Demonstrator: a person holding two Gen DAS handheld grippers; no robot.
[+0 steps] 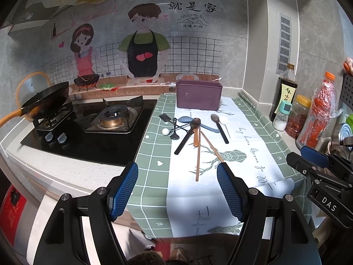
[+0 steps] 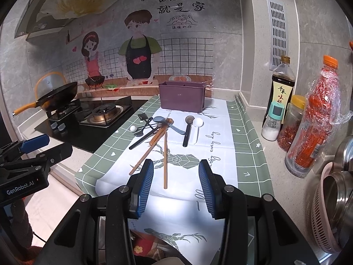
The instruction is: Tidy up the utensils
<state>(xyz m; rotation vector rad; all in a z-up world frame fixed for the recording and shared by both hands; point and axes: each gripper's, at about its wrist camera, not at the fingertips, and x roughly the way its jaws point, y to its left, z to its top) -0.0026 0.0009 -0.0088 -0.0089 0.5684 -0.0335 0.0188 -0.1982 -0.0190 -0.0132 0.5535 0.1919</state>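
Sitting in a loose pile mid-desk on the white runner (image 1: 220, 187): dark and white spoons (image 1: 220, 125), plus two brown chopsticks (image 2: 165, 159) with long axes running toward the cameras. Purple bin (image 1: 198, 98) behind them, contents not visible. Left gripper (image 1: 177, 190) and right gripper (image 2: 176, 186) jaws spread wide, holding nothing.

right tool (image 2: 176, 184) open, utensils (image 2: 158, 130), purple bin (image 2: 182, 98)

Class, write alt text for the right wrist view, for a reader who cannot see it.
The open right gripper hovers over a pile of spoons and chopsticks on a cloth, with a purple bin behind. A stove sits left, bottles right.
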